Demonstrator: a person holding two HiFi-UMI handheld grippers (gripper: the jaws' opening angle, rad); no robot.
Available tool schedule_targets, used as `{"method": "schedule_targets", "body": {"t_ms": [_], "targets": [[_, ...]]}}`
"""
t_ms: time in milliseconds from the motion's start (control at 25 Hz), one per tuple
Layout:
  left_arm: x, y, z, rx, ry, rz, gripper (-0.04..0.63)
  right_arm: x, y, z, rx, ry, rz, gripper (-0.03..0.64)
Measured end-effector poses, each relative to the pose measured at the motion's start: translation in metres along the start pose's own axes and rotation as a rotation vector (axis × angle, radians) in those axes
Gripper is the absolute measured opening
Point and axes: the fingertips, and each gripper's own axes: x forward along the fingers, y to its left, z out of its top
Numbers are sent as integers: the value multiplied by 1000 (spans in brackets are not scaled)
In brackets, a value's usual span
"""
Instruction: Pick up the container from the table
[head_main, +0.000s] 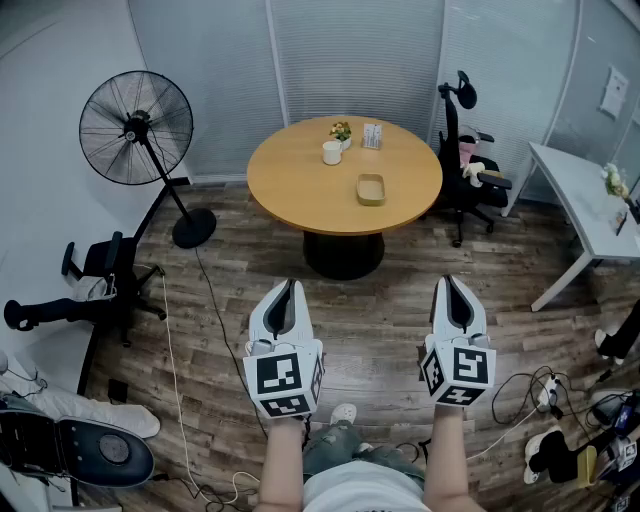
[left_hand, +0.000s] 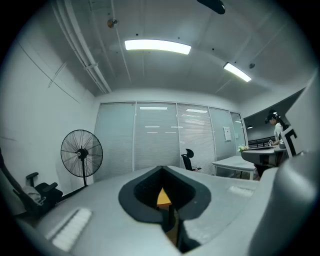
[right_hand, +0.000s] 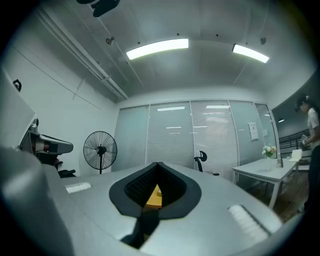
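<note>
Low in the head view, above the wood floor (head_main: 380, 320): left gripper (head_main: 287, 288) and right gripper (head_main: 449, 283), side by side and apart, both aimed toward the round table (head_main: 300, 185). Jaws of each pressed together tip to tip, nothing held. Same reading from the left gripper view and the right gripper view: dark pads meeting at the top around a small hollow, with only a sliver of orange tabletop seen through it.

Well ahead of both grippers, on the tabletop just right of its middle: the container (head_main: 370, 188), shallow, tan and rectangular, touching nothing. Seen clearly from the head view alone. Farther back on the table, also only from that view: a white cup (head_main: 332, 152), a small flower pot (head_main: 341, 130) just behind it, and a card stand (head_main: 372, 135) near the far edge.

Left of the table, a standing fan (head_main: 136, 127); right of it, a black office chair (head_main: 462, 160) and a white desk (head_main: 585, 205). All three repeated small in both gripper views, beyond the jaws.

Shown by the gripper views only: ceiling light strips (left_hand: 157, 46) and, at the right edge, a person (left_hand: 276, 132) standing by the desk.
</note>
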Motion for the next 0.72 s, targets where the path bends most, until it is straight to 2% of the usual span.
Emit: {"method": "schedule_targets", "body": {"t_ms": [720], "targets": [[14, 7, -9, 0, 11, -11, 0, 11, 1, -11, -1, 14, -15, 21]]}}
